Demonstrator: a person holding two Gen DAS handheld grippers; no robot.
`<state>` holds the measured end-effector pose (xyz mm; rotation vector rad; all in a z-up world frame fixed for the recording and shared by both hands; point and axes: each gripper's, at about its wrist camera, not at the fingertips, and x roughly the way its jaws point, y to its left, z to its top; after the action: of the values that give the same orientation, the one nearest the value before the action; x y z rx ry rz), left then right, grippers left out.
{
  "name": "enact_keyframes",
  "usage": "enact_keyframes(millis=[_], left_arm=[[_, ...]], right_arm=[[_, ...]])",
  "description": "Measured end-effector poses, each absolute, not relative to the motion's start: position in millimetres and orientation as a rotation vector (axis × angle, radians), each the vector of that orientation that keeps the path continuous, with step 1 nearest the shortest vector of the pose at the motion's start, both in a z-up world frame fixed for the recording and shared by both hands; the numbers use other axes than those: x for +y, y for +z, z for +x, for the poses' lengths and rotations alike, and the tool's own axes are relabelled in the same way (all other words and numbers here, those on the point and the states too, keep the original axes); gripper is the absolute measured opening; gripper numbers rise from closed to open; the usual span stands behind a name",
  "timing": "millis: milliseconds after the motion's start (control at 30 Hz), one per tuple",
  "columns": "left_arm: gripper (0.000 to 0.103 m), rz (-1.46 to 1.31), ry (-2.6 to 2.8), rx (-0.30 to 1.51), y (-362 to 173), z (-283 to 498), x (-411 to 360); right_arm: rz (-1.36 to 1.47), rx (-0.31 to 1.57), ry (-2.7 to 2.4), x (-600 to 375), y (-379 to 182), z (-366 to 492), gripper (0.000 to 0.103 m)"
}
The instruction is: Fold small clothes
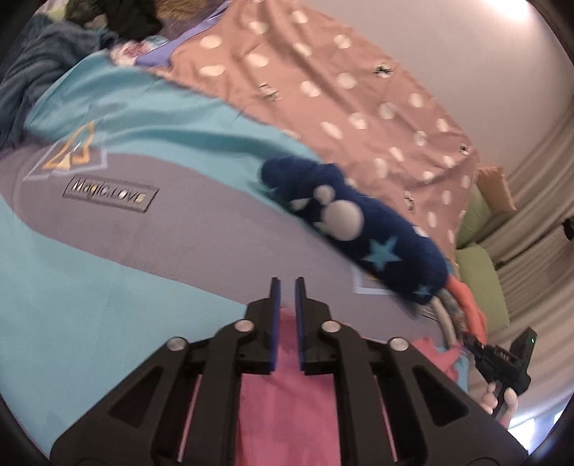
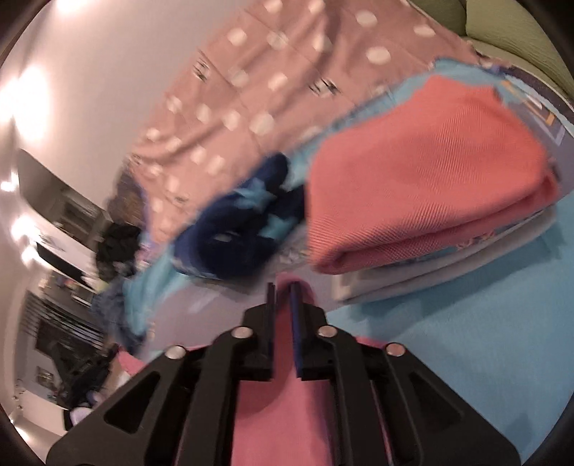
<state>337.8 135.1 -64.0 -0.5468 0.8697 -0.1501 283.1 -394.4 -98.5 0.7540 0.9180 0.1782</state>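
Note:
A pink cloth (image 1: 287,394) lies on the teal and grey bedsheet (image 1: 107,251) under my left gripper (image 1: 287,283). That gripper's jaws stand a little apart, and the sheet shows between the tips. In the right wrist view a fold of the pink cloth (image 2: 287,394) rises between the pads of my right gripper (image 2: 285,286), which is shut on it. Just beyond lies a navy garment with pale stars (image 1: 358,222) (image 2: 233,243). To its right sits a folded stack with a coral piece on top (image 2: 430,179) and grey ones beneath (image 2: 448,272).
A pink quilt with white dots (image 1: 323,71) covers the far side of the bed. Dark clothes (image 1: 125,18) are heaped at the far left corner. Green cushions (image 1: 480,272) stand past the bed's right edge. A person's hand (image 1: 502,401) shows at the lower right.

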Motion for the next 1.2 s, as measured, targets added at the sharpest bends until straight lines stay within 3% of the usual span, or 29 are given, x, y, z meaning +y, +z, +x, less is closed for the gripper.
enact_keyframes(millis=[100,367,633,800,1200], left_arm=[[0.033,-0.563,-0.165,0.86,-73,330,142],[0.041,-0.494,-0.209,0.863,-76,271,147],[0.054,-0.447,-0.306,0.83,-73,148,143],[0.054,-0.441,-0.3,0.855,-81,103,148],[0.055,-0.561,-0.394,0.969,-112,51,126]], right_arm=[[0.757,0.921,0.193,-395,-108,272,0.017],[0.694,0.921,0.184,-413,-107,212,0.021],[0.707,0.915,0.206,-409,-117,89,0.026],[0.756,0.931,0.176,-415,-127,26,0.033],[0.865,0.938,0.275,-393,-122,-16,0.04]])
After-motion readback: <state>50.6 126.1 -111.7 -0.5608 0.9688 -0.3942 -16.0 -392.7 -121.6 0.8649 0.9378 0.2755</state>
